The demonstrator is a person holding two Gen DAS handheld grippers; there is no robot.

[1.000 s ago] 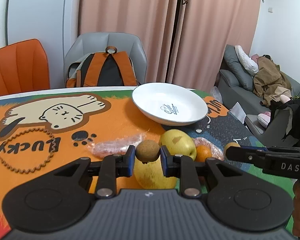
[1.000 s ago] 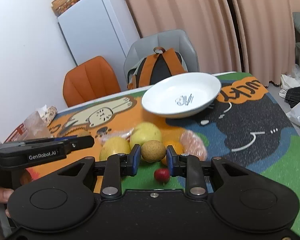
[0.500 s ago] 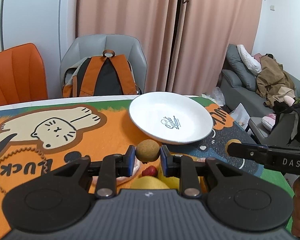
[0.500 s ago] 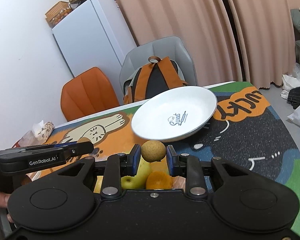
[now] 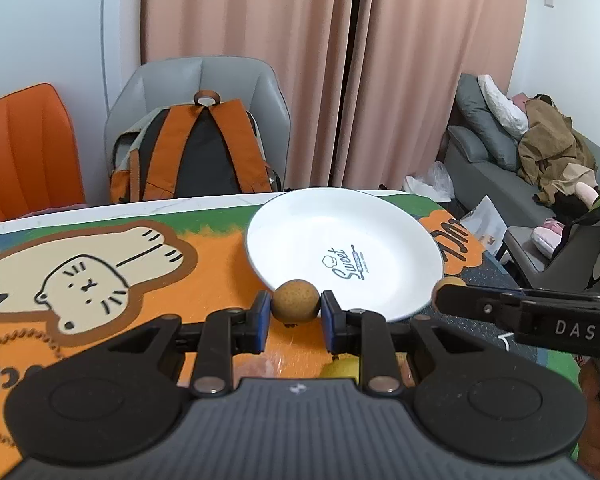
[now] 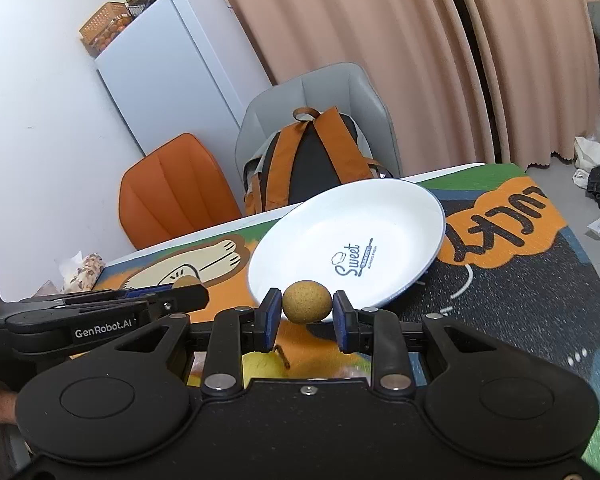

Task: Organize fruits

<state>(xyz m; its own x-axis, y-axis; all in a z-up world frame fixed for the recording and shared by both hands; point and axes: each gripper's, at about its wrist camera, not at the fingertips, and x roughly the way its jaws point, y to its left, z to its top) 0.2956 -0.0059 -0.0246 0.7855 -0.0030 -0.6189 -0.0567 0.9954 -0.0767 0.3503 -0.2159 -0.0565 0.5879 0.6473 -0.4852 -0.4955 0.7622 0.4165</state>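
A: Nearest first. Left gripper [image 5: 295, 322] is clamped on a small brown fruit [image 5: 295, 301], blue pads [image 5: 262, 320] pressing both sides. Right gripper [image 6: 306, 320] likewise holds a second brown fruit [image 6: 307, 301]. Neither claw shows a gap.

B: Where do they sit against the plate [image 5: 380, 216]?

A: Both fruits hang at its near rim, above the mat [image 5: 204, 280], not yet over the bowl of it. Plate is bare, only the "Sweet" print showing.

B: So the step, as I read it, is carrying both across and setting them down.

A: Agreed. Doing it well: bring each fruit clear over the rim and well inside, lower until it is close to the plate floor, then open the jaws slowly. They are round, and the plate slopes; a drop from height would likely send them rolling out. The two grippers are side by side, so I'd keep them apart and release one at a time.

B: What can't you make out?

A: Beneath the grippers, a yellow fruit [image 6: 260, 366] with a stem is mostly covered by the gripper body. Something pinkish in wrap beside it; can't name it. The remaining pile is hidden. In the left view, the right gripper's fruit is only a sliver at its tip.

B: Farther back?

A: Backpack [image 5: 196, 152] on a grey chair [image 5: 204, 76], orange chair [image 5: 24, 148], curtain [image 5: 252, 12].
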